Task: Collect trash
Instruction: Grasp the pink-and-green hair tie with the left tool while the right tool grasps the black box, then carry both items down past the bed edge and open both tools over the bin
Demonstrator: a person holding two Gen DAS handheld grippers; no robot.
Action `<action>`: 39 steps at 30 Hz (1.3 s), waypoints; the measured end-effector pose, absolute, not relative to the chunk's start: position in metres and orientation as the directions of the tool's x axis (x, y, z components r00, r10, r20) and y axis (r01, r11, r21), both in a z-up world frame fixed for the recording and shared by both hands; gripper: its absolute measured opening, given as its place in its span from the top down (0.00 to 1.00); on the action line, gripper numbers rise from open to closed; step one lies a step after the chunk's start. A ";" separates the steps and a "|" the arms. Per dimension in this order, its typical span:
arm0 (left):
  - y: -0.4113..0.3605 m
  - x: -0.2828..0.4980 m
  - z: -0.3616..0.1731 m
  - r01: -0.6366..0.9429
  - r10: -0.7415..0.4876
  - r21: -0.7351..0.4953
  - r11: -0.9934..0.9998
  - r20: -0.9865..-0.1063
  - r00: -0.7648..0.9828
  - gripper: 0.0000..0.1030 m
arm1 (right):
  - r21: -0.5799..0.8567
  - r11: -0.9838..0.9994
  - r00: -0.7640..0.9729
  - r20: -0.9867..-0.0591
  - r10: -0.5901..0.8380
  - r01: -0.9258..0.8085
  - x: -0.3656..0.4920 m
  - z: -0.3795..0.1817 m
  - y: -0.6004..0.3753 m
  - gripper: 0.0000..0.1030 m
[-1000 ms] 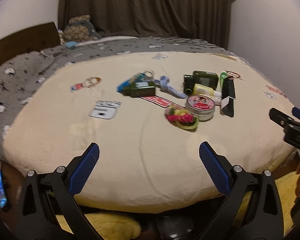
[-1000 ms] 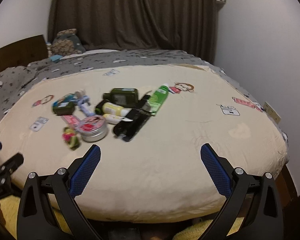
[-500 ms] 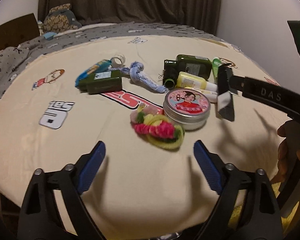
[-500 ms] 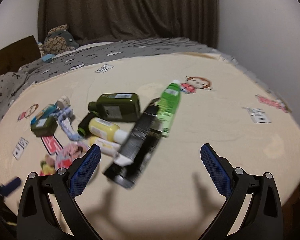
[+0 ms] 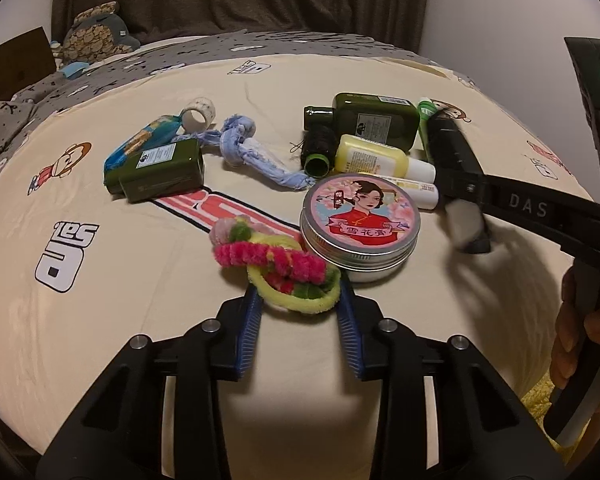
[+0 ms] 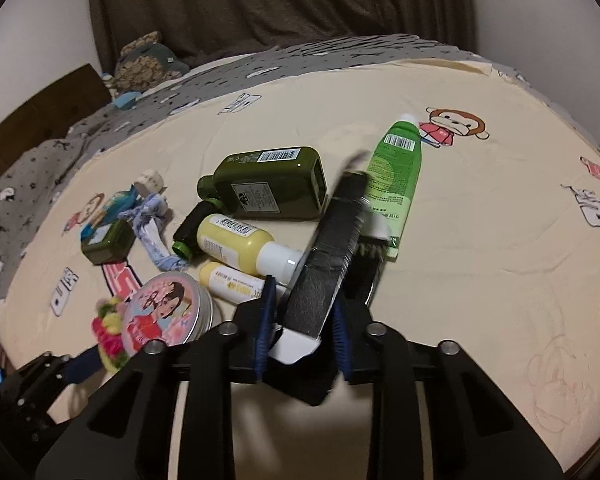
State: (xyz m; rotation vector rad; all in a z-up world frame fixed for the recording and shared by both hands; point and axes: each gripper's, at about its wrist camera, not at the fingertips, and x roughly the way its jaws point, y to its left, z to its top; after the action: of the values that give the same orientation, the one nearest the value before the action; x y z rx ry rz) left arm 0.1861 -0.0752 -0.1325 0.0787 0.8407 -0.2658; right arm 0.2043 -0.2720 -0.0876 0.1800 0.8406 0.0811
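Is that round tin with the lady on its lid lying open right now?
No, the round tin sits on the bedsheet with its picture lid fully on, beside the fuzzy hair ties.

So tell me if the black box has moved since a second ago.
Yes. The black box now sits tilted up between the right claw, lifted off the green tube.

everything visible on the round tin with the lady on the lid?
The round tin is a low silver metal can with a threaded-looking rim. Its closed lid shows a woman in a red dress on a pink and blue floral ground. It sits upright on the cream bedsheet, touching the pink and yellow fuzzy ring at its front left, bottles just behind.
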 end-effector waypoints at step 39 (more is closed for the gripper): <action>-0.044 -0.005 -0.114 0.358 -0.283 -0.051 0.932 -0.718 0.636 0.76 | 0.274 0.926 0.593 -0.711 0.377 -0.260 -0.023 -0.081 -0.243 0.93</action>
State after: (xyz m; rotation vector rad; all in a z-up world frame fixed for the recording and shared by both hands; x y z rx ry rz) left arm -0.0053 -0.0438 -0.1140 0.0997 0.8022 -0.3668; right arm -0.0228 -0.2434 -0.0810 0.1472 0.8598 0.3717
